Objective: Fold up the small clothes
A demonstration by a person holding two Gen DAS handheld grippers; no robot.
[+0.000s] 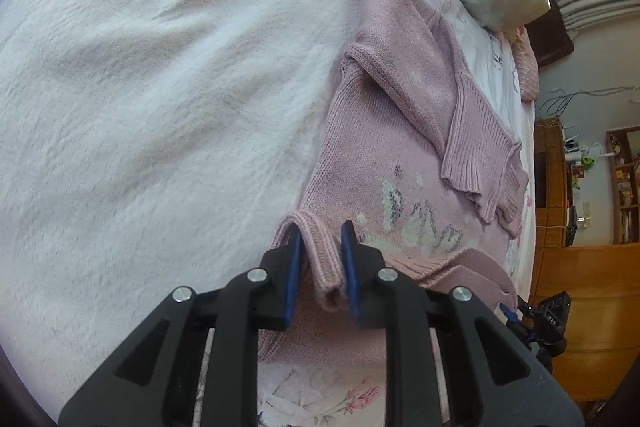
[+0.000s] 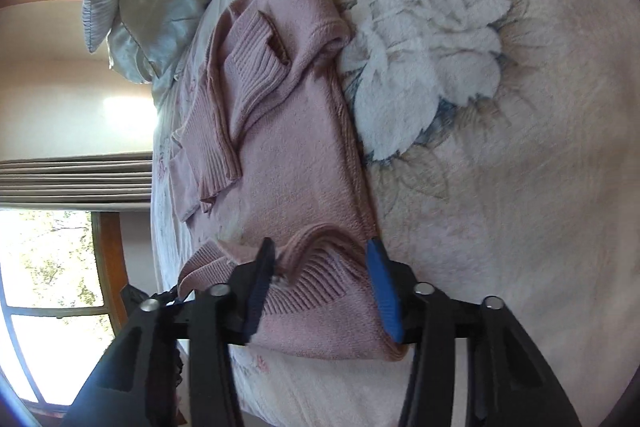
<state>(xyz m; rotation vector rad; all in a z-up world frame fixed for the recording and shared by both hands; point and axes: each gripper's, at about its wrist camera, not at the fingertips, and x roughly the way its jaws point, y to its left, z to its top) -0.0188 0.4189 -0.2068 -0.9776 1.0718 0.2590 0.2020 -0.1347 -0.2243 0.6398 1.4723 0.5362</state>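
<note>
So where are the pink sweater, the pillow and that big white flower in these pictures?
pink sweater [image 2: 296, 155]: right wrist view, on its flat body.
pillow [image 2: 152, 7]: right wrist view, on its pale middle.
white flower [image 2: 424, 43]: right wrist view, on the petals printed on the bedspread.

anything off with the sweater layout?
Slightly. On the pink sweater, the ribbed cuffs of the folded-in sleeves lie crooked and overlapping, spilling past the far side edge. The ribbed hem is bunched between the left hand-held gripper's fingers.
</note>
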